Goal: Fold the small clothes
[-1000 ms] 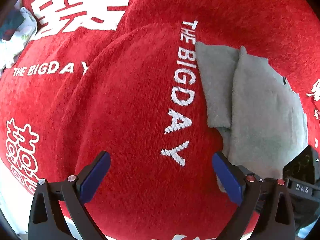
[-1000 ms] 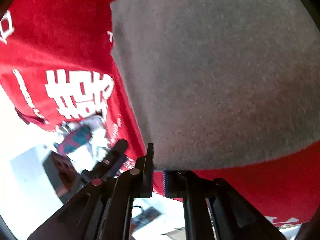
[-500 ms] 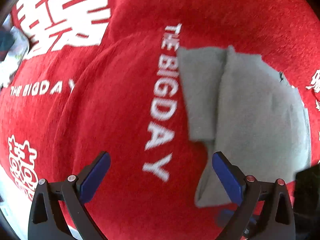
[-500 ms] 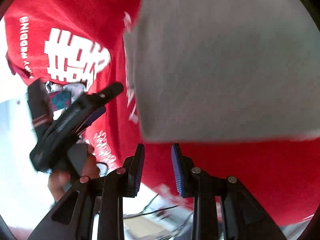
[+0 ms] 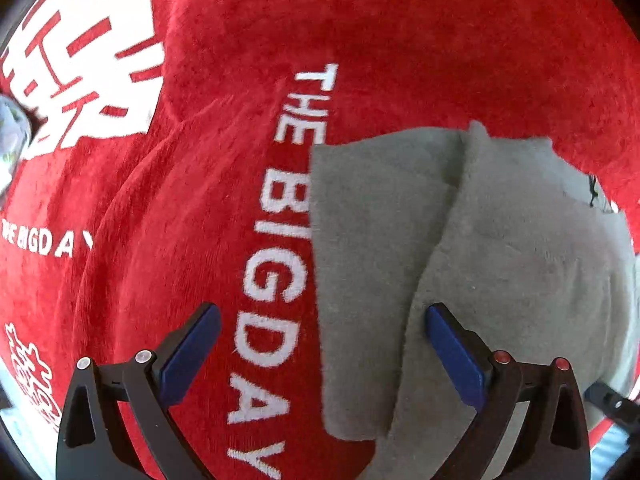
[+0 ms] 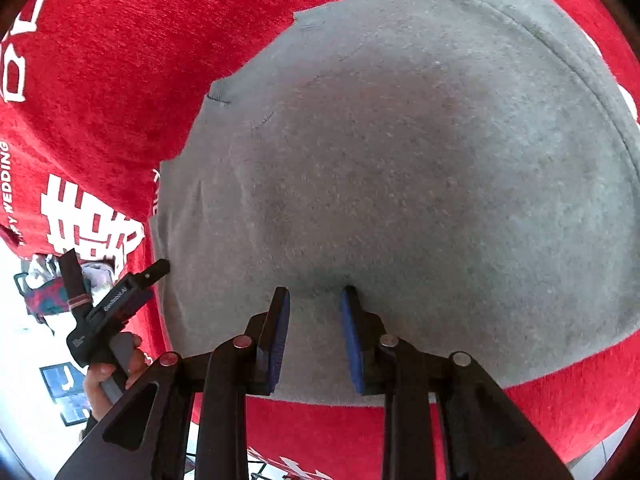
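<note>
L wrist view: left gripper (image 5: pixel 322 338) points down over a red cloth (image 5: pixel 168 208) w/ white lettering; fingers (image 5: pixel 188 354) wide apart, holding nothing. Grey garment (image 5: pixel 500 264) lies folded on the cloth at right, its left edge between the fingers, a fold ridge running top to bottom.

R wrist view: right gripper (image 6: pixel 314 330) over the garment's near edge; fingers (image 6: pixel 276 336) narrowly parted after just opening then easing back a bit, fabric under the gap, pads not pinching it. Garment lies flat on the red cloth. At far left a hand (image 6: pixel 110 380) holds the left gripper beside the garment's edge.
</note>
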Tool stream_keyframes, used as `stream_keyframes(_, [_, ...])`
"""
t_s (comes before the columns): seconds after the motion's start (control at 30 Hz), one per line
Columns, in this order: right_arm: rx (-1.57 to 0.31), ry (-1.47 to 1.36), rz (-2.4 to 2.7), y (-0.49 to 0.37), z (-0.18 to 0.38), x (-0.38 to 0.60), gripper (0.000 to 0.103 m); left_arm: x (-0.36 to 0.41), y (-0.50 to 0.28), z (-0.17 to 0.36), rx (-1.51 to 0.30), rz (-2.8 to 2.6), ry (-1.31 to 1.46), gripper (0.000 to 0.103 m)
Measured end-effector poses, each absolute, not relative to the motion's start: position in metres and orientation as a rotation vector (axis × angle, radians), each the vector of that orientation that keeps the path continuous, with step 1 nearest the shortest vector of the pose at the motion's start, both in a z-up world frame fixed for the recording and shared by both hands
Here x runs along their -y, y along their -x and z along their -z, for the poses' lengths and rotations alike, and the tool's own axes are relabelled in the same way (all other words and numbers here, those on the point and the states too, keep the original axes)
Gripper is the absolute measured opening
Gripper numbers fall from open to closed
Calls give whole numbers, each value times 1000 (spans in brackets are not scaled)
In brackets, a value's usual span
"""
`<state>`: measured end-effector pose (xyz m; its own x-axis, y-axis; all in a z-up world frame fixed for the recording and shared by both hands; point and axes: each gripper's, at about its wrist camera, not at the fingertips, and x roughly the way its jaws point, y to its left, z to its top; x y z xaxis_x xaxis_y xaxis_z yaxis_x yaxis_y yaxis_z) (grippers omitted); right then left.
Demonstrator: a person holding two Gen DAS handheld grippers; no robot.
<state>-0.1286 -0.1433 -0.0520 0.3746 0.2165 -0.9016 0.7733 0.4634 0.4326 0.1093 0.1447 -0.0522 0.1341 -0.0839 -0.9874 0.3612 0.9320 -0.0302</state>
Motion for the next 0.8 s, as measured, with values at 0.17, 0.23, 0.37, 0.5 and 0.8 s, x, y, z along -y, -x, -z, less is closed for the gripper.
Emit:
stream_keyframes(0.17, [-1161,-1081,447,117,47,124,52,-153,-109,43,-1402,334,-271,102])
stream_keyframes(0.23, [-1158,-1090,419,116,42,120,52,-153,-106,39,-1396,338,-286,102])
stream_keyframes(0.37, [-1156,-1112,370,114,39,107,60,-156,-103,35,-1402,340,-283,102])
stream_keyframes(0.5, [-1168,-1141,327,110,45,92,61,-157,-104,32,-1405,340,-285,102])
stream_keyframes(0.8, [-1193,-1208,275,103,64,67,61,-164,-91,30,-1421,341,-277,102])
